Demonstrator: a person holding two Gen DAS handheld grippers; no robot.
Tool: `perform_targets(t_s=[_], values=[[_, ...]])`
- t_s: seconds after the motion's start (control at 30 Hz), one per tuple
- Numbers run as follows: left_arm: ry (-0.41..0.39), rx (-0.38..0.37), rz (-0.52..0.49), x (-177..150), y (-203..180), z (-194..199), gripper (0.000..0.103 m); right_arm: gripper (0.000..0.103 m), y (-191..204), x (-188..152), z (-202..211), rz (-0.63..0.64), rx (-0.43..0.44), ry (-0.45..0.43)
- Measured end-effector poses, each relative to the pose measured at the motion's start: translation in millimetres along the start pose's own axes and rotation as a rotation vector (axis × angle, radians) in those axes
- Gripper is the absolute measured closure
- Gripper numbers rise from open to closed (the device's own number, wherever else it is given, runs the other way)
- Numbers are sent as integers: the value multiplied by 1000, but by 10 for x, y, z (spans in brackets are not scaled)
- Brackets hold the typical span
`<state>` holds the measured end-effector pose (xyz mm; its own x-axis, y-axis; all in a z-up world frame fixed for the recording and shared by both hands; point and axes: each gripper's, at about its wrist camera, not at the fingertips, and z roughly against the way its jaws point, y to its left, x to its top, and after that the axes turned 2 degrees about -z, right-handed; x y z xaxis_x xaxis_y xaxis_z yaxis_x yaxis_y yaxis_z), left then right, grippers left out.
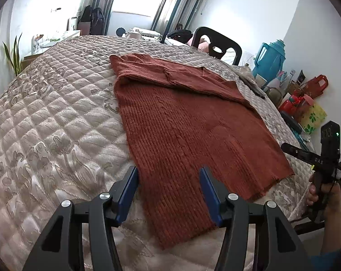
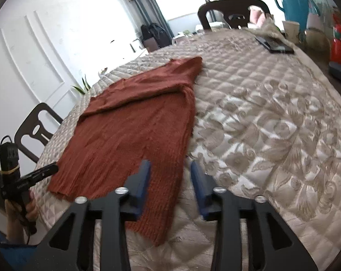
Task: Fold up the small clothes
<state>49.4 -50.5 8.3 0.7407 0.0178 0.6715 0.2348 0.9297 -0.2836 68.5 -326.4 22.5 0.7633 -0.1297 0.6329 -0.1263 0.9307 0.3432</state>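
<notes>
A rust-red knitted sweater lies flat on the quilted beige cover, its upper part folded across itself at the far end. My left gripper stands open just above the sweater's near hem, one blue finger at the left edge of the cloth and the other over the knit. In the right wrist view the same sweater stretches away to the left. My right gripper hovers open over its near right edge, pressing on nothing. A hand at the far right of the left wrist view holds the other gripper's handle.
Dark chairs stand at the far side and the left. A blue jug, cups, red bags and bottles crowd the right side. A dark flat device lies on the cover at the far right. A plant stands left.
</notes>
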Motion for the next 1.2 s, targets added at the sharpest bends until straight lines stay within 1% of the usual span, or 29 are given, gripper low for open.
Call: perform_targets(t_s=[0.03, 0.2, 0.37, 0.47, 0.53, 0.57, 0.6, 0.63, 0.67, 0.7, 0.73, 0.77, 0.87, 1.0, 1.1, 1.2], values=[[1, -3, 0, -10, -2, 8, 45, 63, -3, -17, -18, -1, 5, 15], [17, -63, 49, -85, 47, 64, 45, 63, 79, -122, -6, 17, 99, 59], [20, -107, 72, -155, 41, 128, 45, 63, 14, -189, 9, -35, 187, 87], [25, -139, 87, -147, 32, 105, 45, 68, -17, -186, -9, -58, 201, 86], [23, -151, 87, -115, 12, 71, 45, 75, 0, -172, -45, -65, 207, 85], [21, -151, 82, -99, 1, 53, 45, 76, 13, -162, -78, -66, 212, 88], [20, -150, 84, -86, 0, 38, 47, 81, 21, -157, -93, -64, 215, 90], [19, -151, 90, -76, 4, 31, 53, 88, 26, -148, -103, -63, 215, 94], [21, -152, 96, -68, 15, 26, 66, 90, 37, -148, -123, -60, 211, 100], [28, -158, 106, -64, 44, 19, 72, 91, 33, -149, -121, -59, 211, 100], [31, -163, 115, -68, 71, 21, 82, 92, 29, -151, -110, -60, 213, 98], [32, -167, 122, -74, 99, 26, 90, 92, 22, -146, -103, -62, 215, 97], [0, -203, 142, -64, 166, 104, 92, 92, -20, -121, -25, -84, 251, 72], [-87, -252, 143, 68, 204, 255, 92, 93, -12, 3, 66, -98, 311, 18], [-140, -264, 135, 235, 232, 303, 92, 93, 27, 151, 91, -95, 351, -23], [-170, -251, 130, 439, 279, 286, 92, 93, 75, 349, 71, -82, 373, -61]])
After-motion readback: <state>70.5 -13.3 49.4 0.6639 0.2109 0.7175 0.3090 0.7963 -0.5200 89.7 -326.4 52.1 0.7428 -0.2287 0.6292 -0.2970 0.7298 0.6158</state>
